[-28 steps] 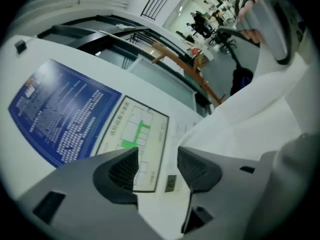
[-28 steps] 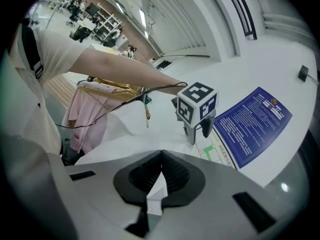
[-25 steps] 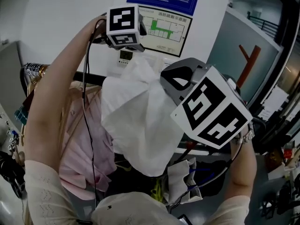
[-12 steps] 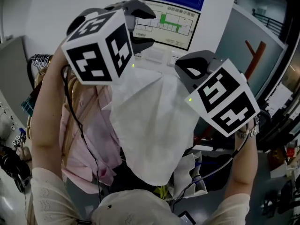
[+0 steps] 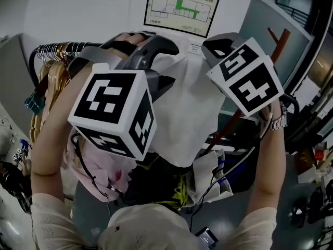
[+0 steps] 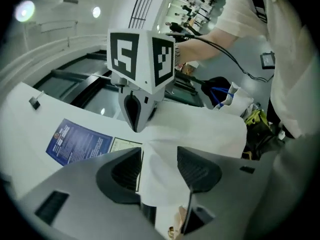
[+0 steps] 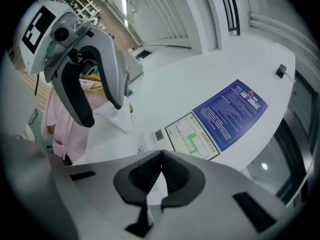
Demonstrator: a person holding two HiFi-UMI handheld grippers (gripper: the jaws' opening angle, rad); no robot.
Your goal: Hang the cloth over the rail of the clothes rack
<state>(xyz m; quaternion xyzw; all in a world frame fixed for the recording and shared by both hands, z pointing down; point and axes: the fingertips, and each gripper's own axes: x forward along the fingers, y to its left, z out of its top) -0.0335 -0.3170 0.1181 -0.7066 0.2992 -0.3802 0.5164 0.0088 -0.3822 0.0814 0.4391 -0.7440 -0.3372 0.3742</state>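
Pinching one cloth [image 5: 192,108], right claw [image 7: 160,160] of two.

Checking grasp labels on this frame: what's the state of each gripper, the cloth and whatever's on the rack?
white cloth: held up, hanging free, not yet over the rail.
left gripper: open, white cloth between the jaws, one pad clear of it.
right gripper: shut on the white cloth.
pink garment: hanging on the rack.
hangers: bunched on the rail.
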